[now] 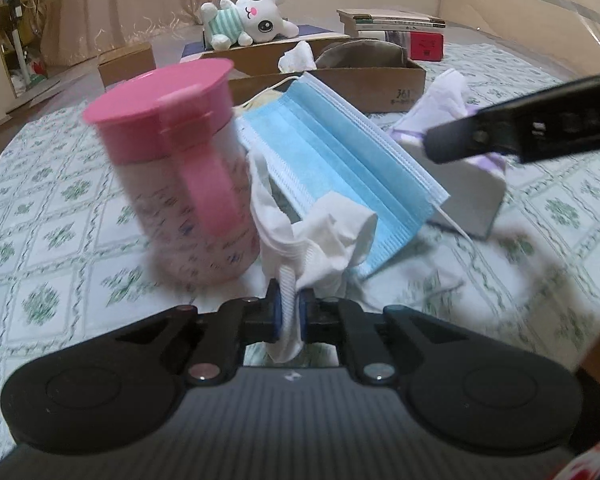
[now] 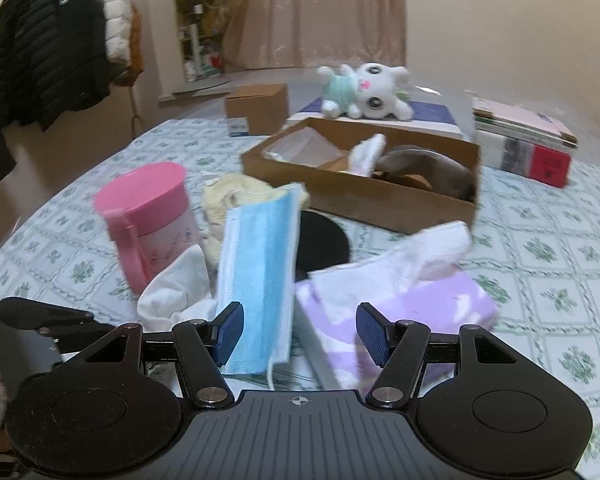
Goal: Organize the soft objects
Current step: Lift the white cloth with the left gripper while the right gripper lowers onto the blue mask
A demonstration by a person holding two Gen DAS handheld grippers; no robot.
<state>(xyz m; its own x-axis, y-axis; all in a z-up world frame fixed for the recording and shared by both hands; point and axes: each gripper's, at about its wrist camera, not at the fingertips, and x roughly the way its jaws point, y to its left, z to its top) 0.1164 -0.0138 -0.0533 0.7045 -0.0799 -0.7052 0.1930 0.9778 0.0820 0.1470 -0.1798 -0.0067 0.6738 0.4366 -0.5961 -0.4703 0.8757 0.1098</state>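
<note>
My left gripper (image 1: 289,312) is shut on a white sock (image 1: 320,236), held just above the tablecloth. A blue face mask (image 1: 340,160) stands tilted against the sock; it also shows in the right wrist view (image 2: 260,276). My right gripper (image 2: 300,334) is open and empty, with the mask's lower edge and a purple tissue box (image 2: 400,308) between its fingers. The right gripper also shows as a dark finger at the right of the left wrist view (image 1: 520,132). A cardboard box (image 2: 380,196) holding soft items sits behind. A white plush bunny (image 2: 364,90) lies beyond it.
A pink-lidded cup (image 1: 180,168) stands left of the sock. A yellow cloth (image 2: 236,200) and a black round object (image 2: 320,240) lie behind the mask. Books (image 2: 528,140) are stacked at the far right. A small carton (image 2: 256,108) sits far back.
</note>
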